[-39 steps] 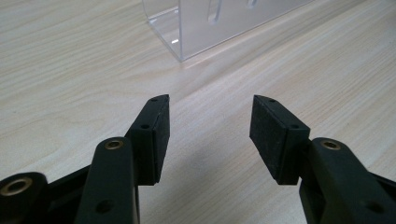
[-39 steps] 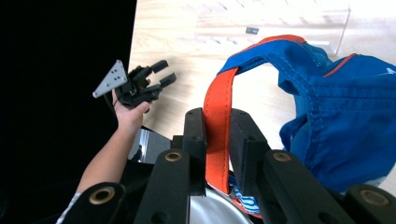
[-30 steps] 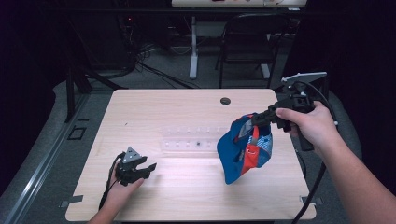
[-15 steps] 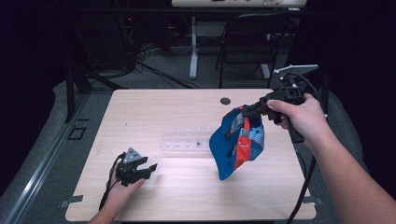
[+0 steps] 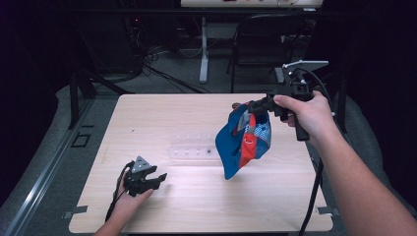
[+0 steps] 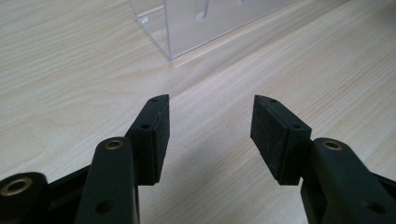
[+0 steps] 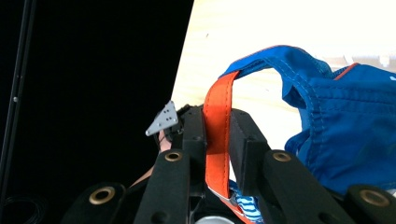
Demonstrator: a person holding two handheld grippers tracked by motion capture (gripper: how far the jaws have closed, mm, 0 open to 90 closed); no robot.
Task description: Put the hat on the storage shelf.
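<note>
Right gripper point(image 5: 255, 104): right of centre in the high view, raised above the desk and held level in the person's right hand point(image 5: 306, 114), pointing toward the left of the frame.
Right fingers point(image 7: 245, 140): pressed onto an orange strap point(image 7: 217, 126), which runs up between the two black pads at the lower middle of the right gripper view.
Blue garment point(image 5: 242, 140): hangs from the right gripper at centre right of the high view, blue cloth with an orange strip and a patch of blue-and-white stripes; its lower tip is at or just above the desk, and the pictures do not settle whether it touches.
Blue garment, close up point(image 7: 345, 121): fills the right half of the right gripper view, a blue band arching over from the top of the orange strap.
Left gripper point(image 5: 156, 178): lower left of the high view, low on the desk in the person's left hand point(image 5: 129, 199), well apart from the garment.
Left fingers point(image 6: 280, 137): spread, with bare wood between them in the left gripper view.
Clear plastic box point(image 6: 196, 23): top centre of the left gripper view, standing on the desk beyond the spread fingers; in the high view point(image 5: 193, 150) it lies at the middle, between the two grippers.
Desk point(image 5: 162, 118): pale wood, rectangular, on a dark floor.
</note>
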